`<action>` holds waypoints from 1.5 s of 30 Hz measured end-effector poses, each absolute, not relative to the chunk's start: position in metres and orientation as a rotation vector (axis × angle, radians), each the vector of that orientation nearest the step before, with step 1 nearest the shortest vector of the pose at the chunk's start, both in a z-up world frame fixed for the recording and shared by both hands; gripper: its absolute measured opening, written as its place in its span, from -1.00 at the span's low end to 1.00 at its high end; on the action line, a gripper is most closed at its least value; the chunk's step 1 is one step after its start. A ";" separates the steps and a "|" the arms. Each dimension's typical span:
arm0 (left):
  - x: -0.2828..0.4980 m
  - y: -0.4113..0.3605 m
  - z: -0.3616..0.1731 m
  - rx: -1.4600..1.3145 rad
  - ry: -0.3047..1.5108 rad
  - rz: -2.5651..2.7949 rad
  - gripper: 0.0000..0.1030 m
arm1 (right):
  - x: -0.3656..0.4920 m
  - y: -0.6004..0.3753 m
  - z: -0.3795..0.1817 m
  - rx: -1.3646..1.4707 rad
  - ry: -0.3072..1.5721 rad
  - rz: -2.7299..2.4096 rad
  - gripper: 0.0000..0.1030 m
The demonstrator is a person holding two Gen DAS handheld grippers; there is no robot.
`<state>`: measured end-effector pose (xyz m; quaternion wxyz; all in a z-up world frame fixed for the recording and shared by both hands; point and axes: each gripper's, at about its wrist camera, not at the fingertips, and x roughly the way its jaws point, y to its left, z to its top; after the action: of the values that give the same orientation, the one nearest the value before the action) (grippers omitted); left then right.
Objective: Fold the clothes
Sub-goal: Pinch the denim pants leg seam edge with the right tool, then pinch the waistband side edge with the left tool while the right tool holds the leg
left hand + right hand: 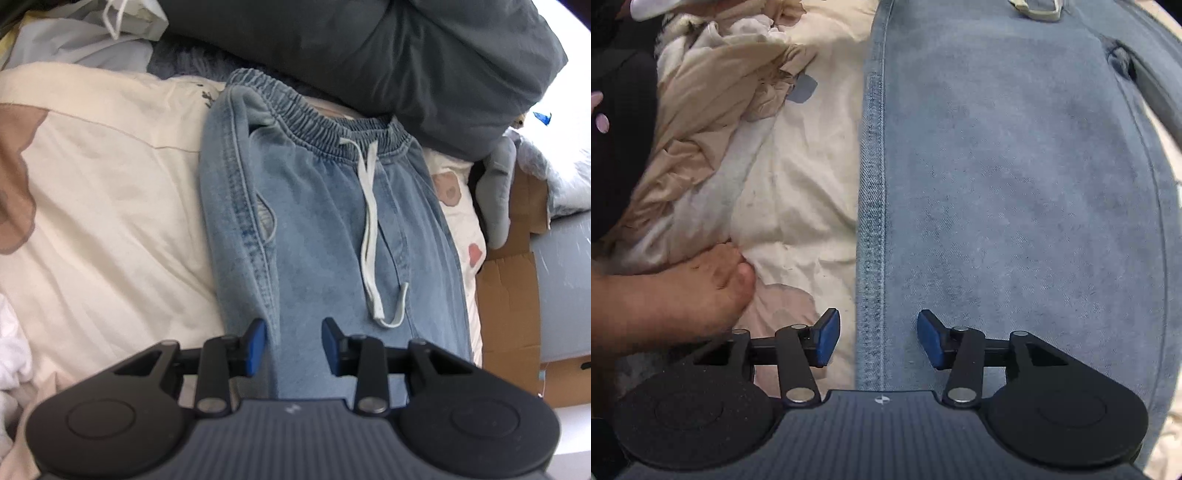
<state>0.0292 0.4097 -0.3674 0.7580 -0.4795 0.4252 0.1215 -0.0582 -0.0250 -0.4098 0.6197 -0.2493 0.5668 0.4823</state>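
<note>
While the jeans [325,221] lay flat on the cream bedsheet [110,177], their long axis ran from twelve to six o'clock in the left wrist view, elastic waistband [317,114] at twelve and legs leading toward six. A dark grey pillow [388,55] crowded the waistband at twelve to one o'clock, and a cardboard box [509,295] hemmed the three o'clock side; bare sheet lay open toward nine. The left gripper [293,341] hovered over the denim, jaws apart, no cloth pinched. The right gripper [878,338] straddled the jeans' stitched side seam [871,221], jaws parted and gripping nothing. At nine o'clock there, a bare foot [701,291] rested on the sheet beside crumpled beige fabric [713,110].
</note>
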 end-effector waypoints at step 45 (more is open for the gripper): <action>0.036 0.436 -0.392 -0.946 0.975 0.361 -0.82 | -0.038 -0.053 -0.407 -0.407 1.417 1.040 -0.97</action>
<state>0.0357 0.4361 -0.3924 0.7632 -0.4349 0.4482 0.1659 -0.0383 -0.0534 -0.4069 0.6200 -0.1771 0.6163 0.4522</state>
